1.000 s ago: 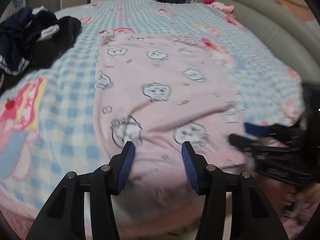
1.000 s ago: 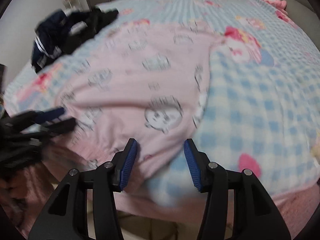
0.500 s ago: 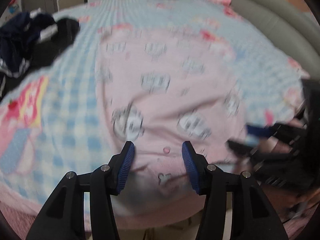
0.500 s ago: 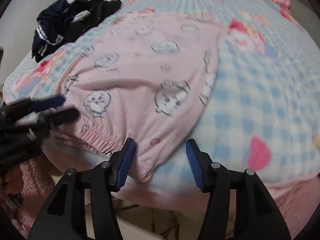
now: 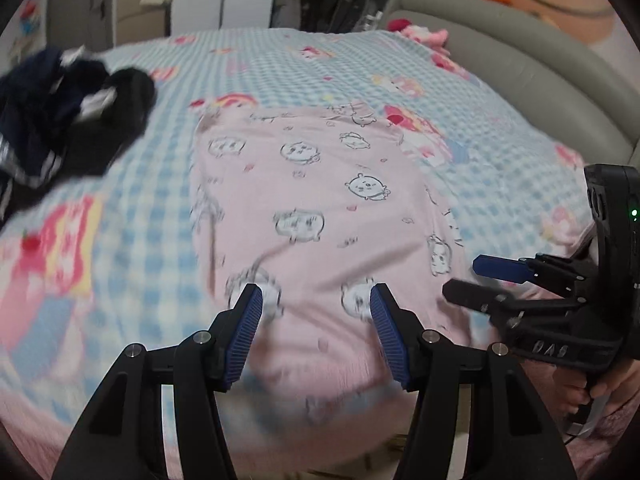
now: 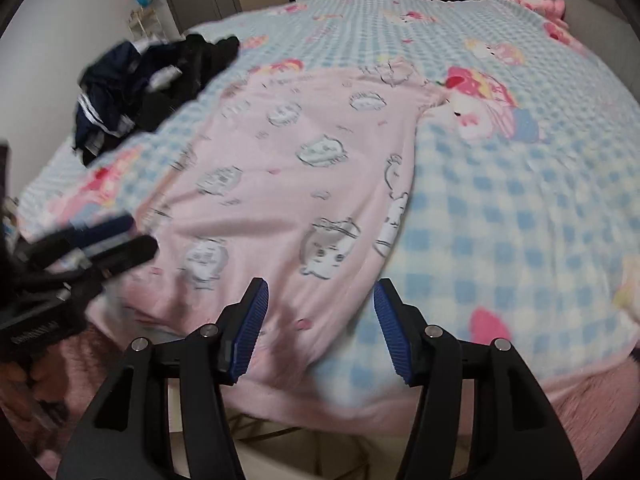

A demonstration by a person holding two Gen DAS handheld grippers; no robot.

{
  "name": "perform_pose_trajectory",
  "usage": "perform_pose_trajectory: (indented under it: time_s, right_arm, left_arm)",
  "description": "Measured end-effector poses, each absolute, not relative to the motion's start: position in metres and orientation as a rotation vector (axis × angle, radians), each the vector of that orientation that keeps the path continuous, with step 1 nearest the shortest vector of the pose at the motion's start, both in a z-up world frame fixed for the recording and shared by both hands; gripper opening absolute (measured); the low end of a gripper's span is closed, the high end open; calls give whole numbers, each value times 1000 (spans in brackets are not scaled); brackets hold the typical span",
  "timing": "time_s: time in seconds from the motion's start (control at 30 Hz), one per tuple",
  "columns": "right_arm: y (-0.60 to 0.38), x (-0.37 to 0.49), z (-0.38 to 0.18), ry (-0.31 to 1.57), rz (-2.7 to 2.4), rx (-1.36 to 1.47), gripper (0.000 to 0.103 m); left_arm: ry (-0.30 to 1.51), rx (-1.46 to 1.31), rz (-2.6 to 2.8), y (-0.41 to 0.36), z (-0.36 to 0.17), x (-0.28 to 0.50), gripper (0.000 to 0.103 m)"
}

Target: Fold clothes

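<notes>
Both the left gripper [image 5: 316, 300] and right gripper [image 6: 320, 294] had let go, fingers spread and the left still widening; the pink garment [image 5: 320, 208] lay flat on the bed [image 5: 120, 208] just ahead, ready for folding.

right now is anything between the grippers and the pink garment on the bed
Nothing visible. The pink garment lies flat on the checked blanket, its near edge right ahead of the left gripper and right gripper. The dark clothes pile sits off to the side.
</notes>
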State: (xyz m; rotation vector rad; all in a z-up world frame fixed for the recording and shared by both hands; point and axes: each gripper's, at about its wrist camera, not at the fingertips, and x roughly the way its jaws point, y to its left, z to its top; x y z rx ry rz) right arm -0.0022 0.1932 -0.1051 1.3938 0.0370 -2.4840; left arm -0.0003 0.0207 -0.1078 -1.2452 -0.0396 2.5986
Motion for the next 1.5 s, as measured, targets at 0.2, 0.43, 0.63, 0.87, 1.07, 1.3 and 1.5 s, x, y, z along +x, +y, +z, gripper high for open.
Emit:
perform_pose_trajectory:
  time_s: [0.2, 0.43, 0.63, 0.87, 1.07, 1.3, 1.5]
  right_arm:
    - [199, 4, -125, 85, -2464, 1417, 57]
    - [227, 13, -120, -64, -2434, 1389, 57]
    - [234, 6, -100, -196, -2461, 1283, 57]
    - [212, -6, -125, -67, -2430, 1437, 57]
    - [223, 9, -126, 97, -2524, 1464, 41]
    - [231, 1, -102, -41, -2521, 1346, 49]
    - [216, -21, -122, 47, -2491, 1419, 47]
  left_arm:
    - [-10, -1351, 2601, 17, -146, 8, 58]
    - [-143, -1299, 2663, -14, -129, 28, 60]
    - [-418, -1190, 2656, -38, -111, 21, 59]
    - [-143, -1337, 2636, 0, -119, -3, 59]
    - [-241, -1406, 2581, -26, -140, 28, 60]
    - [-403, -1244, 2598, -35, -116, 22, 59]
    - [-275, -1322, 2569, -14, -133, 18, 59]
